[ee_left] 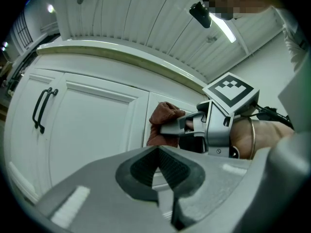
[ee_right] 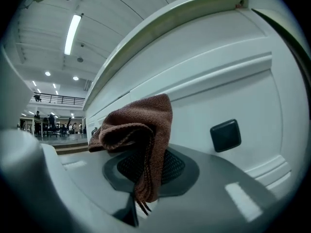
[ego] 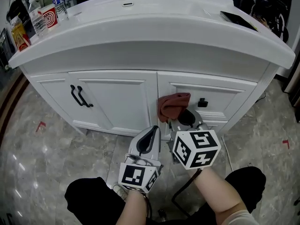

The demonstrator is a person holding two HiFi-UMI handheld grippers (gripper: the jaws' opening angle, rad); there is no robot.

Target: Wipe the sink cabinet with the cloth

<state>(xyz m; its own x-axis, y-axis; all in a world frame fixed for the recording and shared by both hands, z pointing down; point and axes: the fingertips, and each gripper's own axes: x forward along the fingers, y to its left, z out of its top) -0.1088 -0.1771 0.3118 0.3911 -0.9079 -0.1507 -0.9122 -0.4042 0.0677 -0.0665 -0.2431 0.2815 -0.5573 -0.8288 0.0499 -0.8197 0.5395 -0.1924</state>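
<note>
The white sink cabinet (ego: 117, 97) fills the upper half of the head view, with a curved top (ego: 154, 27) and panelled doors. A reddish-brown cloth (ego: 172, 104) is pressed against the cabinet front next to the drawer panel (ego: 220, 97). My right gripper (ego: 185, 118) is shut on the cloth (ee_right: 138, 130), which bunches out between its jaws close to the white panel (ee_right: 204, 96). My left gripper (ego: 149, 137) hangs lower, just left of the right one, shut with nothing in it (ee_left: 158, 171). The left gripper view shows the cloth (ee_left: 163, 123) held by the right gripper.
Two black bar handles (ego: 80, 96) sit on the left doors and a square black knob (ego: 202, 102) on the drawer. Bottles and cartons (ego: 40, 15) stand on the top's left end, a dark flat object (ego: 238, 20) on the right. Marble floor (ego: 42, 158) lies below.
</note>
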